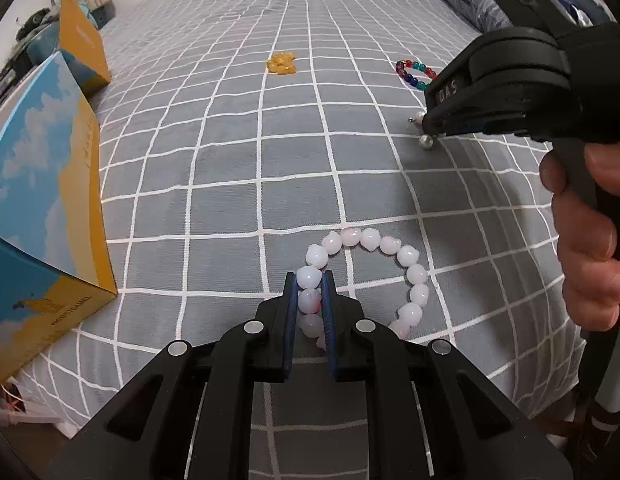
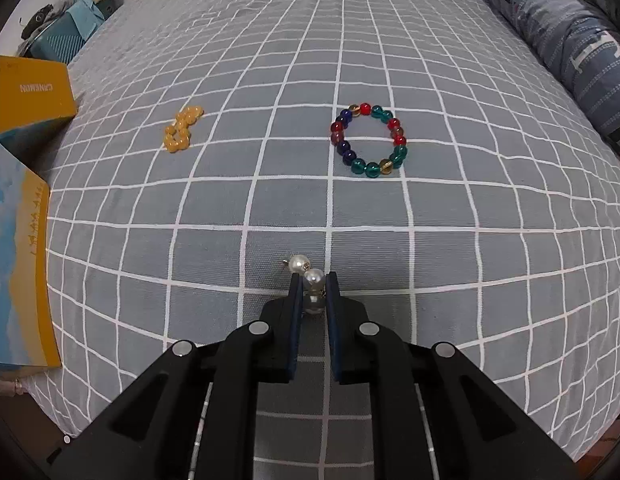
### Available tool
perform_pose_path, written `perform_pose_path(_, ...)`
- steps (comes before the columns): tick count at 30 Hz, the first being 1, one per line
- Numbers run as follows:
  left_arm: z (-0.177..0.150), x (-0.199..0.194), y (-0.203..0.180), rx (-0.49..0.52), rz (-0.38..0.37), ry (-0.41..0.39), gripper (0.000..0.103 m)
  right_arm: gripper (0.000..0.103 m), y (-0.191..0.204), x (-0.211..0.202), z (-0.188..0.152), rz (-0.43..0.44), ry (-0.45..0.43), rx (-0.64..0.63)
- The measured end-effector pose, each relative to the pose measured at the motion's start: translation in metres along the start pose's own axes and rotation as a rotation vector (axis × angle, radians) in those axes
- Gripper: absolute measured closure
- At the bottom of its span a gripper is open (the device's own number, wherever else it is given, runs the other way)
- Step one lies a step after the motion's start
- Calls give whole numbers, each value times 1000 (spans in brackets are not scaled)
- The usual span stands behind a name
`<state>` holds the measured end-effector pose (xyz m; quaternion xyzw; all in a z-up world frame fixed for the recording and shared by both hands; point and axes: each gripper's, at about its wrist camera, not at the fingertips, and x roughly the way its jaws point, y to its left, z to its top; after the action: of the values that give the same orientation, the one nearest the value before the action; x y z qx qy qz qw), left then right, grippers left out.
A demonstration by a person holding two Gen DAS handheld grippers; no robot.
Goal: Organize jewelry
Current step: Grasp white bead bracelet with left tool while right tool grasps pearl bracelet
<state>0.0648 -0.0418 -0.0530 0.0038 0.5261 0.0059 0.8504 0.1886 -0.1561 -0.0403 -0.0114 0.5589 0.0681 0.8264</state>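
Pale pink bead bracelet (image 1: 370, 280) lying in a loop on a grey checked bedspread (image 1: 229, 160), one side of the loop caught between the blue pads of the left gripper (image 1: 310, 300), jaws closed on a bead. To its right, pearl earrings (image 2: 310, 280) pinched in the right gripper (image 2: 313, 296), jaws likewise closed on them, one pearl poking out past the fingertips and, seen from the left wrist view, another dangling just above the cloth. A hand (image 1: 586, 232) wrapped around the right gripper's handle.

Farther up the bed, well apart from both grips: a ring of red, blue, teal and amber glass beads (image 2: 369, 141) lying flat and round, and a small heap of yellow beads (image 2: 181, 129) (probably a bunched-up bracelet; too small to be sure). Along the left edge, a blue-and-yellow box (image 1: 41, 208) with a second yellow box (image 2: 31, 94) behind it. A rolled blue quilt (image 2: 558, 32) along the right side.

Step in hand, by the look of it: picking up, both pieces gripped but not yet carried anywhere. Next move likely calls for lifting slowly, keeping the bracelet from swinging or slipping out, then carrying toward the boxes, though no open compartment shows from here.
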Motion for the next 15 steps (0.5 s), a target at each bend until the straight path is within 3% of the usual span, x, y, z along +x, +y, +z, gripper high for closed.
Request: perform_pose_path(15, 11, -34, 16, -26, -1, -58, 91, 92, 7, -39, 3, 0, -63, 1)
